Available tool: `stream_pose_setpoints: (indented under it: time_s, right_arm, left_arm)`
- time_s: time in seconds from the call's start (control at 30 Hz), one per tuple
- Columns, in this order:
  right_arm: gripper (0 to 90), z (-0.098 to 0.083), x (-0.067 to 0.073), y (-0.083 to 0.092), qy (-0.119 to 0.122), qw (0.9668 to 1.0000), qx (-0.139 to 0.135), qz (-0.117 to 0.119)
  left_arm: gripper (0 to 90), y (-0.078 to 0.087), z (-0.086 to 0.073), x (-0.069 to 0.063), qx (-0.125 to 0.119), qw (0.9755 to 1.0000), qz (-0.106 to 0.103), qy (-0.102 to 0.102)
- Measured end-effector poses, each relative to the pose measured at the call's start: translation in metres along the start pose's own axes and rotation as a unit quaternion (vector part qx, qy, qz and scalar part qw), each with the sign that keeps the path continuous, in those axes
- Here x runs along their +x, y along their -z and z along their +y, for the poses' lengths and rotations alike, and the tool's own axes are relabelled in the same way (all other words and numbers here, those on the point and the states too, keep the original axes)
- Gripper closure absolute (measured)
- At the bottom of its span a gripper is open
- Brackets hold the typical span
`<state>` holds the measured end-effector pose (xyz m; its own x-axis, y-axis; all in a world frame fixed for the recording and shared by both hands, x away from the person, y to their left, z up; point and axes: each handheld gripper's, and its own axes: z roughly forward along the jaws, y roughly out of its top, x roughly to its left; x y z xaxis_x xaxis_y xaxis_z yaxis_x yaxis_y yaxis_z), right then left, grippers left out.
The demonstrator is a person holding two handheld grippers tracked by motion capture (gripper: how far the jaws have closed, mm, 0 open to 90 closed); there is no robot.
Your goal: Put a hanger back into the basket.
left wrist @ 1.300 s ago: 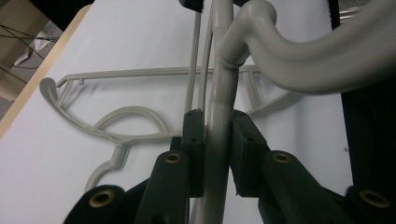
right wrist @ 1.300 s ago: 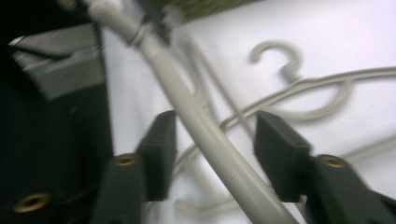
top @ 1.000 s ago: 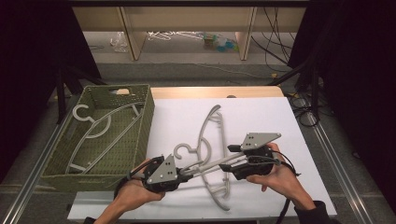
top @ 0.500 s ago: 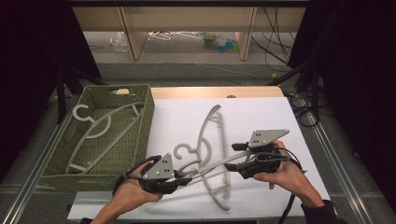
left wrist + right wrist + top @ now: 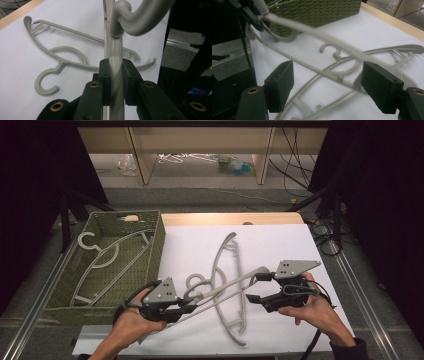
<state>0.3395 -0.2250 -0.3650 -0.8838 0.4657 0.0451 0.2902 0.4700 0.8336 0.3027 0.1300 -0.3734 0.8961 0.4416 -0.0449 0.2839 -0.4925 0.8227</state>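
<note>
My left gripper (image 5: 192, 304) is shut on one arm of a grey plastic hanger (image 5: 247, 274) and holds it slanted above the white table top. Its pads clamp that arm (image 5: 116, 82) tightly. The hanger's far end reaches my right gripper (image 5: 257, 287), whose jaws have just been opening. In the right gripper view those jaws stand wide apart (image 5: 327, 85), and the blurred hanger arm (image 5: 317, 33) crosses in front of them without touching the pads. A second grey hanger (image 5: 227, 245) lies flat on the table beneath, also seen as the flat hanger (image 5: 67, 55).
A green woven basket (image 5: 155, 250) stands at the table's left with another grey hanger (image 5: 107, 257) inside. The white sheet (image 5: 280, 245) covers the table, with a wooden edge at the back. Cables and dark stands lie off the right side.
The right gripper has drawn back to the right, and its jaws have come off the hanger's end. The left gripper, still clamped on the hanger, has risen slightly.
</note>
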Motion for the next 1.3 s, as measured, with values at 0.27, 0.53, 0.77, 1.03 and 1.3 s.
stream_pose_setpoints:
  time_s: [0.27,0.53,0.77,1.03,1.3]
  right_arm:
    - [26.2,-0.021,0.011,0.0,-0.015,0.9997,0.0,-0.02]
    - [25.0,-0.036,0.011,-0.011,-0.028,0.9994,0.016,-0.015]
    - [24.3,-0.038,0.012,-0.015,-0.033,0.9993,0.018,-0.008]
    - [24.3,-0.041,0.011,-0.018,-0.031,0.9992,0.023,-0.006]
    - [24.3,-0.042,0.011,-0.02,-0.037,0.999,0.026,-0.006]
  left_arm:
    - [79.1,0.035,0.012,0.013,-0.039,0.9975,0.006,0.059]
    - [79.1,0.077,0.031,0.023,-0.072,0.9947,0.016,0.071]
    - [79.1,0.107,0.04,0.038,-0.071,0.9929,0.057,0.077]
    - [79.1,0.132,0.038,0.066,-0.071,0.9881,0.106,0.086]
    - [79.1,0.149,0.026,0.1,-0.075,0.9829,0.145,0.085]
